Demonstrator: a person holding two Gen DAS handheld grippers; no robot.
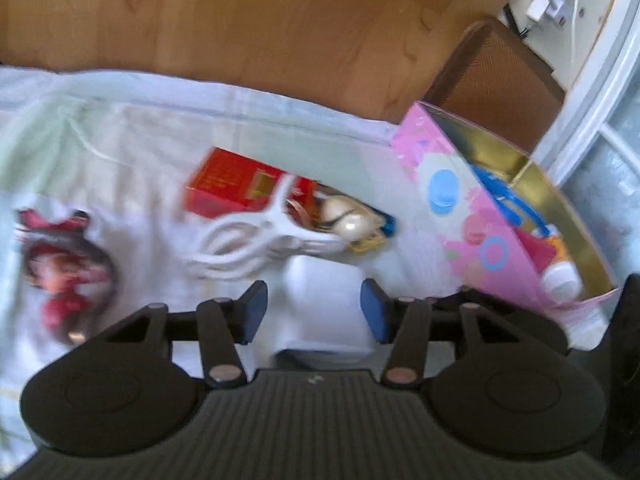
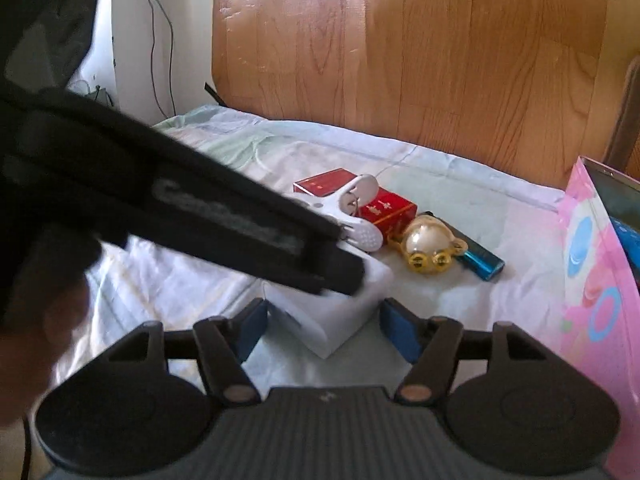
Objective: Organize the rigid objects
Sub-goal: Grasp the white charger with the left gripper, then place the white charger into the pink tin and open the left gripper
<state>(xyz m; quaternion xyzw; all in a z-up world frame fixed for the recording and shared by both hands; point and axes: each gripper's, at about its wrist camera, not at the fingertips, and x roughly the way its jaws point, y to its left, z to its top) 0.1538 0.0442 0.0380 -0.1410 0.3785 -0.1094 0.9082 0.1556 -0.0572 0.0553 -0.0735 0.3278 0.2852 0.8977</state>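
A white box (image 1: 324,308) lies on the pale bedsheet (image 1: 120,152), right between the blue pads (image 1: 256,312) of my left gripper (image 1: 315,314). The jaws stand open and the pads do not visibly press on it. In the right wrist view the same white box (image 2: 332,324) sits corner-on between the fingers of my right gripper (image 2: 326,330), also open, with gaps on both sides. My left gripper (image 2: 344,276) reaches in from the upper left over the box's top. Behind it lie a red box (image 2: 384,208), a white clip (image 2: 356,216), a pearl-and-gold ornament (image 2: 428,244) and a blue tube (image 2: 480,260).
A pink gift box (image 1: 480,220) with a gold lining stands open at the right, with blue, red and white items inside. A red-and-dark round trinket (image 1: 64,272) lies at the left. A wooden headboard (image 1: 280,20) bounds the far side, with a brown chair (image 1: 496,80) beyond.
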